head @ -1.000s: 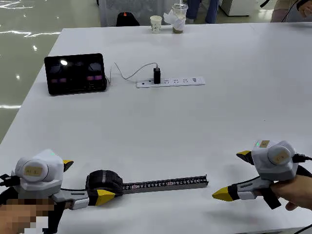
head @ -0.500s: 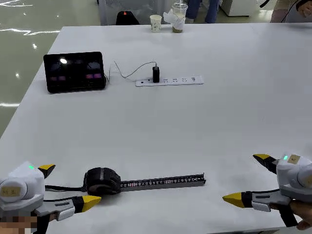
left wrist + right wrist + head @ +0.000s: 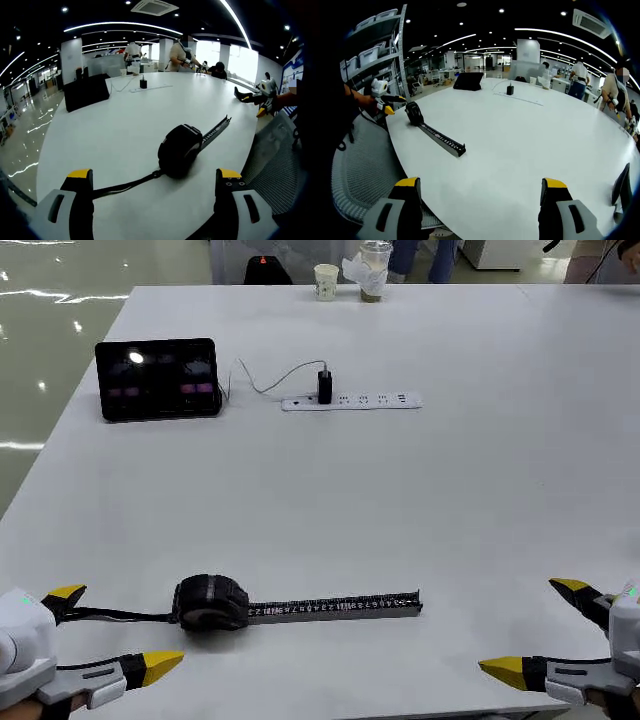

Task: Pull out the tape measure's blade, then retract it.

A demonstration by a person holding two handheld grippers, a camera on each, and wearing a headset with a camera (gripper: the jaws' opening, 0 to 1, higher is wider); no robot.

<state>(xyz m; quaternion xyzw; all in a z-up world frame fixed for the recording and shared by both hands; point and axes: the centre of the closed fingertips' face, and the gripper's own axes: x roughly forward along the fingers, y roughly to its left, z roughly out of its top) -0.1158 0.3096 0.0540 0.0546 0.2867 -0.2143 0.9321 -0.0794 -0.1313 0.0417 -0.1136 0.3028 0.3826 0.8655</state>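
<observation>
Head view: tape measure [image 3: 212, 602] lying on the desk [image 3: 420, 490] near the front edge, blade [image 3: 335, 607] drawn out flat toward the right, strap [image 3: 120, 616] trailing left. Left hand-held gripper [image 3: 120, 628] just beside the case, jaws apart, holding nothing. Right hand-held gripper [image 3: 530, 626] well apart from the blade tip, jaws apart, likewise empty.

Expect a compact, dense, hard-shelled case, likely to slide on the smooth desk; clamp across its flat sides. Treat the blade as thin spring steel: stiff along its length, prone to kinking, quick to snap back. Take hold at the end hook only.

Count: one tape measure, one blade, one strap, two hand-held grippers, one tablet [image 3: 158, 378], one power strip [image 3: 350, 400], two cups [image 3: 326, 282].
</observation>
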